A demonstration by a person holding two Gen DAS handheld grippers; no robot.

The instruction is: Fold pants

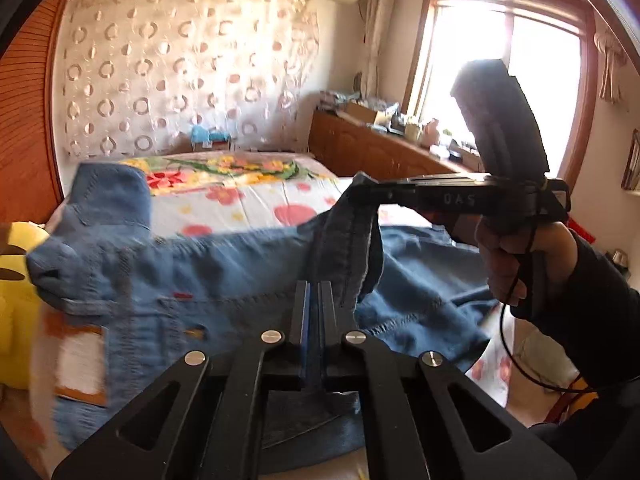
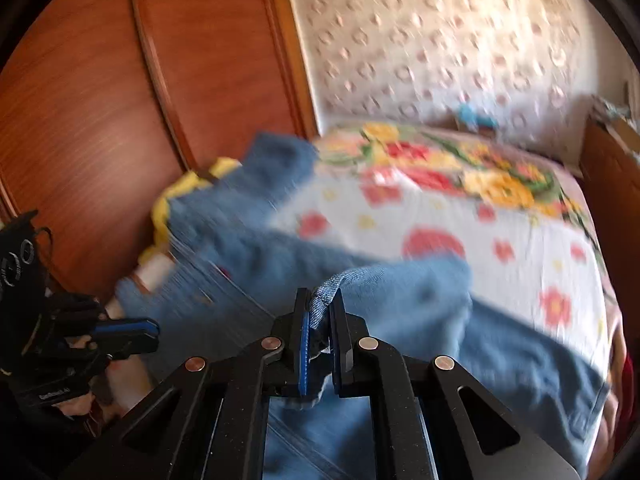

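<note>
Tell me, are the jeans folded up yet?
Not yet. The jeans lie spread and rumpled across the bed, with the right gripper pinching one edge up.

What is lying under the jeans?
The flowered bed sheet lies under the jeans; a yellow toy shows at their edge. Anything else beneath is covered.

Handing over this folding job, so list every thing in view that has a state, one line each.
Jeans: crumpled on the bed, unfolded, pinched at two spots.
Left gripper: shut on a denim fold.
Right gripper: shut on a hemmed denim edge, raising it off the bed.
Bed sheet: spread flat, partly covered by jeans.
Yellow plush toy: lying beside the jeans, partly under them.
Wardrobe door: closed.
</note>
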